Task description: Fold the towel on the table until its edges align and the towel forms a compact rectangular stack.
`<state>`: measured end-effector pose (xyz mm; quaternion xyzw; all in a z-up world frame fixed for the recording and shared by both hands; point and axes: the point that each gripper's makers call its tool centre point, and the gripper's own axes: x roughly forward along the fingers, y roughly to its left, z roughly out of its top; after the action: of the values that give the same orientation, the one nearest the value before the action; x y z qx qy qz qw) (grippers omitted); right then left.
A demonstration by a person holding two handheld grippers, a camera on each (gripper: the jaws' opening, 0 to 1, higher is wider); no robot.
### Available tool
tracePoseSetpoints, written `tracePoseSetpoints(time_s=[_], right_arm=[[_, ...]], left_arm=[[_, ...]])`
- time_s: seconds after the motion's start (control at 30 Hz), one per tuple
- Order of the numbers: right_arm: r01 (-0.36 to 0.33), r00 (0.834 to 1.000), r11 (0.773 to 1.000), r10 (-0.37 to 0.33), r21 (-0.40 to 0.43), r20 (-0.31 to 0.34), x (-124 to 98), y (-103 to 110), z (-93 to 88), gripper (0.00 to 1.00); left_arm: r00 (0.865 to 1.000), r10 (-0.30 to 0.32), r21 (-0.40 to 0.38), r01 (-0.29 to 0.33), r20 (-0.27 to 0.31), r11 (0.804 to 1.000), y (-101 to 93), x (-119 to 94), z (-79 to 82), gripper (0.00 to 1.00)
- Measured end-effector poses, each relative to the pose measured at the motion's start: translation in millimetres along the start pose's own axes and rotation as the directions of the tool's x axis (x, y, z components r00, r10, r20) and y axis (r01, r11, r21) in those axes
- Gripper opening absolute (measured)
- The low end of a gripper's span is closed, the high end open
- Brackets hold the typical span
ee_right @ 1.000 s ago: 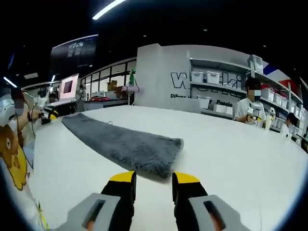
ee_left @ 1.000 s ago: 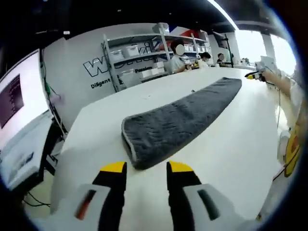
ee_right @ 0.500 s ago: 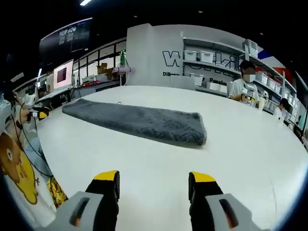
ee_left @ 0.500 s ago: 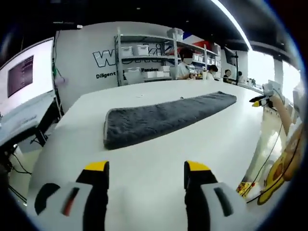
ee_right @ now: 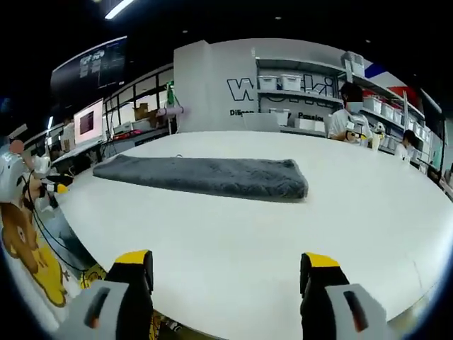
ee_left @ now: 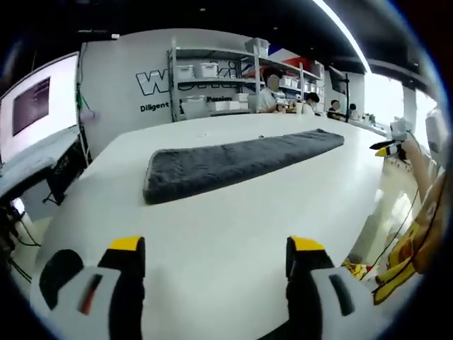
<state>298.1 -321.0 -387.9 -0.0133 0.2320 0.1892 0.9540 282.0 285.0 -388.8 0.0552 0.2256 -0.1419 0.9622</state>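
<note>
jaws apart on both grippers, clear of the folded grey towel point(ee_left: 233, 159) lying on the table point(ee_right: 283, 234).

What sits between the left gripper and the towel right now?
Nothing: in the left gripper view, bare white table separates the open left gripper from the grey towel.

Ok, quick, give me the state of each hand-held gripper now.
Left hand-held gripper: open, holding nothing.
Right hand-held gripper: open, holding nothing.
</note>
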Motion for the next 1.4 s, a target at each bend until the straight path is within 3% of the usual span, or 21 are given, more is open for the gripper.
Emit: tracePoseSetpoints(time_s=[0.13, 0.33, 0.43, 0.53, 0.63, 0.7, 0.77, 0.87, 0.9, 0.93, 1.0, 1.03, 1.1, 1.23, 1.37, 1.4], right_arm=[[0.0, 0.999, 0.999, -0.001, 0.033, 0.043, 5, 2, 7.4, 0.99], [-0.051, 0.992, 0.993, 0.039, 0.102, 0.117, 15, 7, 26.5, 1.0], [-0.057, 0.992, 0.991, 0.042, 0.124, 0.12, 25, 6, 31.6, 1.0], [-0.113, 0.982, 0.966, 0.073, 0.232, 0.176, 35, 7, 44.7, 0.99], [-0.165, 0.972, 0.913, 0.086, 0.372, 0.219, 48, 4, 56.9, 0.98], [-0.211, 0.961, 0.839, 0.083, 0.501, 0.264, 56, -4, 68.7, 0.89], [-0.237, 0.948, 0.795, 0.063, 0.559, 0.313, 61, -14, 81.6, 0.83], [-0.222, 0.952, 0.75, 0.028, 0.623, 0.305, 72, -27, 89.7, 0.8], [-0.222, 0.952, 0.724, 0.017, 0.653, 0.305, 75, -34, 91.5, 0.77], [-0.23, 0.95, 0.681, 0.003, 0.696, 0.312, 79, -42, 93.4, 0.75], [-0.224, 0.953, 0.638, -0.015, 0.736, 0.303, 82, -53, 92.0, 0.73], [-0.211, 0.955, 0.632, -0.031, 0.746, 0.296, 83, -60, 90.6, 0.73], [-0.141, 0.968, 0.658, -0.065, 0.74, 0.241, 86, -78, 81.7, 0.73], [-0.132, 0.971, 0.647, -0.068, 0.751, 0.229, 91, -86, 79.1, 0.73], [-0.117, 0.976, 0.653, -0.064, 0.748, 0.209, 99, -90, 77.5, 0.72], [-0.121, 0.976, 0.645, -0.064, 0.755, 0.21, 102, -93, 78.1, 0.71]], left_arm=[[0.999, 0.009, -0.049, -0.007, 0.041, 0.999, -0.3, 1, 4.6, 0.87], [0.998, 0.007, -0.05, -0.004, 0.067, 0.999, -4.9, 2, 11.6, 0.9], [0.998, -0.001, -0.048, 0.004, 0.068, 0.999, -5.8, 5, 13.3, 0.9], [0.998, 0.014, -0.044, -0.011, 0.065, 0.999, -1.9, 6, 13.1, 0.9], [0.997, 0.01, -0.059, -0.005, 0.078, 0.998, -1.7, 7, 14.6, 0.9], [0.997, 0.003, -0.064, 0.002, 0.083, 0.998, -2.1, 7, 15.1, 0.9], [0.996, 0.0, -0.064, 0.006, 0.088, 0.998, -2.2, 8, 15.7, 0.9], [0.995, -0.008, -0.069, 0.015, 0.102, 0.998, -2.0, 10, 17.7, 0.89], [0.994, -0.009, -0.073, 0.017, 0.109, 0.997, -1.5, 10, 18.6, 0.89], [0.994, -0.011, -0.075, 0.019, 0.111, 0.997, -1.2, 11, 19.0, 0.89], [0.993, -0.014, -0.077, 0.023, 0.118, 0.997, -1.1, 12, 20.3, 0.89], [0.992, -0.018, -0.078, 0.028, 0.124, 0.997, -1.3, 13, 21.9, 0.89], [0.991, -0.026, -0.076, 0.036, 0.128, 0.996, -2.3, 14, 23.4, 0.89], [0.99, -0.034, -0.072, 0.044, 0.134, 0.996, -3.6, 18, 24.9, 0.88], [0.99, -0.035, -0.077, 0.046, 0.135, 0.996, -4.2, 21, 24.3, 0.88], [0.99, -0.038, -0.078, 0.049, 0.136, 0.996, -5.0, 21, 24.1, 0.88]])
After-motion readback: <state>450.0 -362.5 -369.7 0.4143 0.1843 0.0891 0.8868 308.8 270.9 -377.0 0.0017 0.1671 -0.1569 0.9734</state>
